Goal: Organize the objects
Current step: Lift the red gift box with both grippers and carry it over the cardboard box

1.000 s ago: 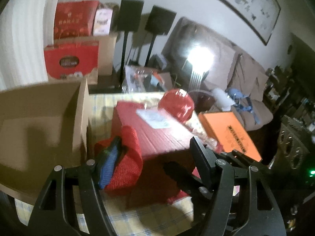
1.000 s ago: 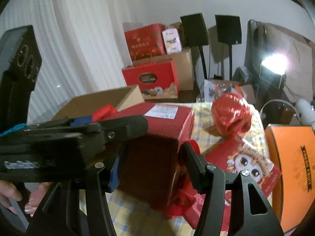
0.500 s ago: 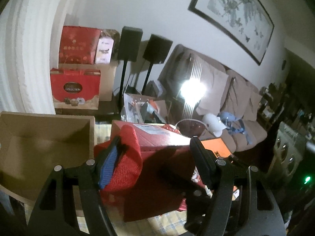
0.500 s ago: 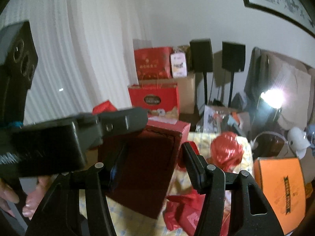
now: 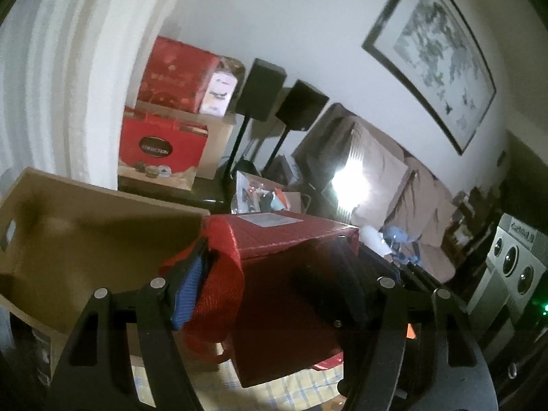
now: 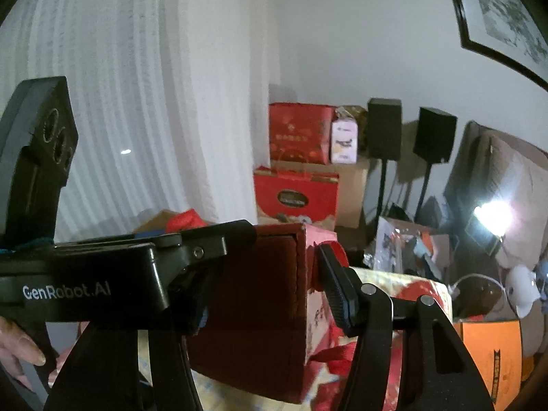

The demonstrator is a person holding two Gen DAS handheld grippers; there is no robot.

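A large red box with a white label on top and a red ribbon handle hangs in the air between both grippers. My left gripper is shut on the box, one finger by the ribbon. My right gripper is shut on the same box from the other side. The left gripper's body crosses the left of the right wrist view. An open cardboard box stands just left of the red box.
A checked tablecloth lies below, with red gift items and an orange box on it. Stacked red gift boxes, two black speakers, a sofa and a bright lamp stand behind.
Both grippers have lifted the red box off the table and tilted upward. The table items have dropped out of the left view.
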